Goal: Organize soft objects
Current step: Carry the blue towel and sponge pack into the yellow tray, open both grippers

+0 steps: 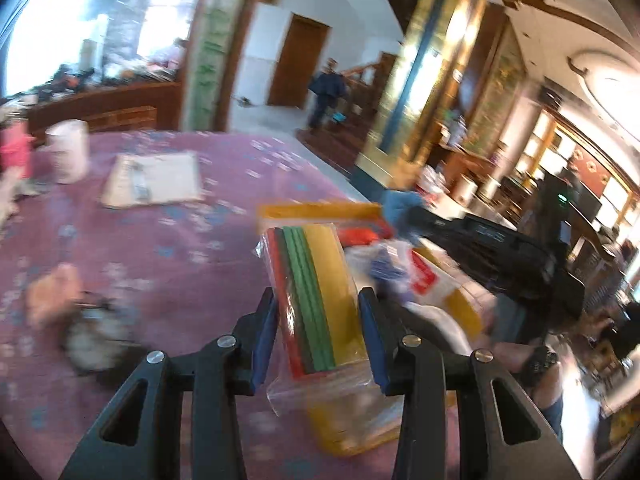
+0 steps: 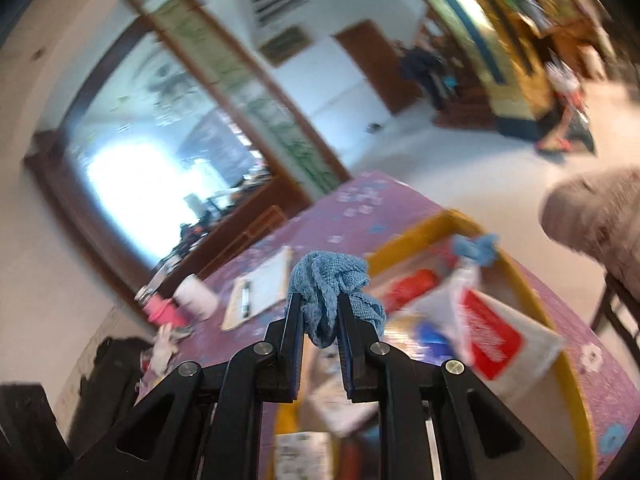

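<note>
Above the yellow tray [image 2: 576,364], right claw [image 2: 318,300] pinches crumpled knit cloth [image 2: 332,280]; left claw [image 1: 318,300] clamps bagged sponge slabs [image 1: 316,296].

Big ornate room, kinda blurry

We're seeing daylight glaring through a wood-framed window [image 2: 160,160], a brown door [image 1: 298,60] sitting in the white wall, pale floor [image 2: 420,160], and a purple flowery tablecloth [image 1: 168,240] covering the table.
</note>
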### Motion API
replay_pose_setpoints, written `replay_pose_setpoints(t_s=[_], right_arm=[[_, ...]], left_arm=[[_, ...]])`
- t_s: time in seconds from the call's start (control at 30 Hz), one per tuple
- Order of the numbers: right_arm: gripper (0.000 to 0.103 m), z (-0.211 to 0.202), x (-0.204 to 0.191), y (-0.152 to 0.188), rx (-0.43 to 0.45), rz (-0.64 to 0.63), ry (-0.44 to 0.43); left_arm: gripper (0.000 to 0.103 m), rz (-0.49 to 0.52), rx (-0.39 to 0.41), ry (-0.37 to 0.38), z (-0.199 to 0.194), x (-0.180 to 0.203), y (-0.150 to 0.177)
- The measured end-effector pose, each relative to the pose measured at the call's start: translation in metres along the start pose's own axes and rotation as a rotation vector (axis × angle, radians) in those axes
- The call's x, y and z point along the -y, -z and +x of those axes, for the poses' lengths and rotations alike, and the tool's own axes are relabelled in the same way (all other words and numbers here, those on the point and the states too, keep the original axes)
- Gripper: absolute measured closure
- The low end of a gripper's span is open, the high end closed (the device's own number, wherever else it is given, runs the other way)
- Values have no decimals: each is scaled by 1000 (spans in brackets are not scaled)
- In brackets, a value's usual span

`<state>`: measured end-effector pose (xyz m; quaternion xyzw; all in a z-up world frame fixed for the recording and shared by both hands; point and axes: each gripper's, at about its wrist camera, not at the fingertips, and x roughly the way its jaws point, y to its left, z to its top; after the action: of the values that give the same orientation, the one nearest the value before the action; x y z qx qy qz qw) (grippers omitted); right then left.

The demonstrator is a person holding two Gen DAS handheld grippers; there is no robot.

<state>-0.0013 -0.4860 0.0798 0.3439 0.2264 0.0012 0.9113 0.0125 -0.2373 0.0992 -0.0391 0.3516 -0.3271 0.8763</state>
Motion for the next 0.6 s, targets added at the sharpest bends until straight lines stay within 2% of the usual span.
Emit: replay_pose_setpoints(t_s=[0.23,0.43,0.6], right_arm=[[87,-2,23,-7,-7,82,83],[87,13,37,-2,-87,121,107],[87,23,34,3,-120,97,141]], left_arm=[[64,31,-105,84,51,43,20],[64,79,-143,58,68,47,35],[64,102,-125,52,70,48,45]])
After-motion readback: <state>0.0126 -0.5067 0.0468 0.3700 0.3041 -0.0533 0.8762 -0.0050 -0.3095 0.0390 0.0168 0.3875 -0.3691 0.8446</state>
